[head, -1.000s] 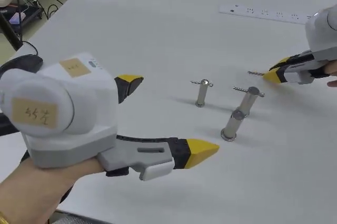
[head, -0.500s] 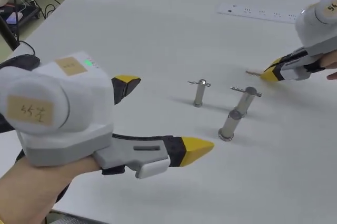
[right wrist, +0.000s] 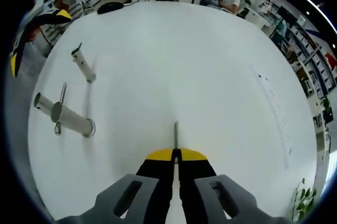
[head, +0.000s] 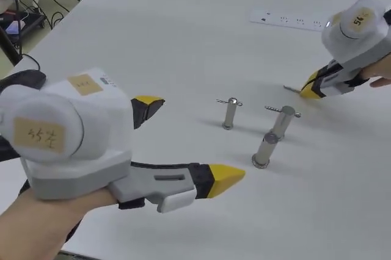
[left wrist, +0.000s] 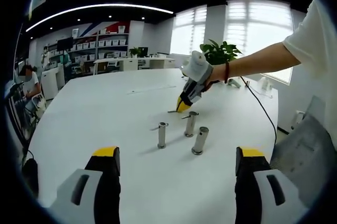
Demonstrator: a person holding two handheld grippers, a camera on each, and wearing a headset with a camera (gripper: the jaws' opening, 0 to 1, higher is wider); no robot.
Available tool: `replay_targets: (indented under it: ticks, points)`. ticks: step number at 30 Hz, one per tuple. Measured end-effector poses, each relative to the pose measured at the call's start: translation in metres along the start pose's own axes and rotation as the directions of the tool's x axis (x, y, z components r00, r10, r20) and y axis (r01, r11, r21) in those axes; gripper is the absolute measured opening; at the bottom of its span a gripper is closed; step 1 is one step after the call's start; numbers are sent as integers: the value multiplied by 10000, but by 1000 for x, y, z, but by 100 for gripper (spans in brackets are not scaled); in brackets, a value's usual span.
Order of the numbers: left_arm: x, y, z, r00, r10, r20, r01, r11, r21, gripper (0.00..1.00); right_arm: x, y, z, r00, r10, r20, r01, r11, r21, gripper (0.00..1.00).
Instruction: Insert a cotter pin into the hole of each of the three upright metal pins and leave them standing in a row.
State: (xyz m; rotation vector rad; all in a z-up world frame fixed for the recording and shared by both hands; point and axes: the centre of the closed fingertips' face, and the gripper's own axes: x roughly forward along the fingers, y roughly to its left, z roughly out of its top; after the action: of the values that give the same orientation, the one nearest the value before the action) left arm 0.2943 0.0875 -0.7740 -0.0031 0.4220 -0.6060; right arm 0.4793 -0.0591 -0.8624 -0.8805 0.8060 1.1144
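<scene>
The cotter pin (right wrist: 176,133) is thin, stiff, light wire (slippery, we judge), so we grip one end. Our right claw (head: 310,93) pinches it low over the counter (head: 183,34), beyond the near pin (head: 264,149). Our left claw (head: 189,138) gapes wide, empty.

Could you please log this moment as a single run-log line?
left gripper: open | right gripper: shut on cotter pin | metal pins: two pinned, front pin empty

white power strip (head: 287,21) lies flat on the white table (head: 183,34); potted plant (left wrist: 218,53) behind.
</scene>
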Motion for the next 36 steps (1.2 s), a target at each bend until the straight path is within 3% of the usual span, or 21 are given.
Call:
replay_targets:
  ticks: [10, 20, 31, 36]
  points:
    - [4, -8, 0, 9993, -385, -20, 384, 9988, -294, 83, -17, -8, 5, 9975, -502, 503, 505, 9987, -35, 2]
    - [8, -20, 11, 9972, -726, 161, 731, 9968, -327, 74, -48, -1, 15, 9850, -1062, 1359, 1117, 9932, -338, 2]
    - [7, -30, 21, 9936, -1084, 312, 1099, 9926, -508, 62, -84, 40, 30, 9701, -1011, 2208, 1241, 9879, -931, 2]
    - [6, -37, 24, 9904, -1345, 307, 1361, 9889, -601, 53, -95, 73, 41, 9630, -591, 2628, 964, 9866, -1316, 2]
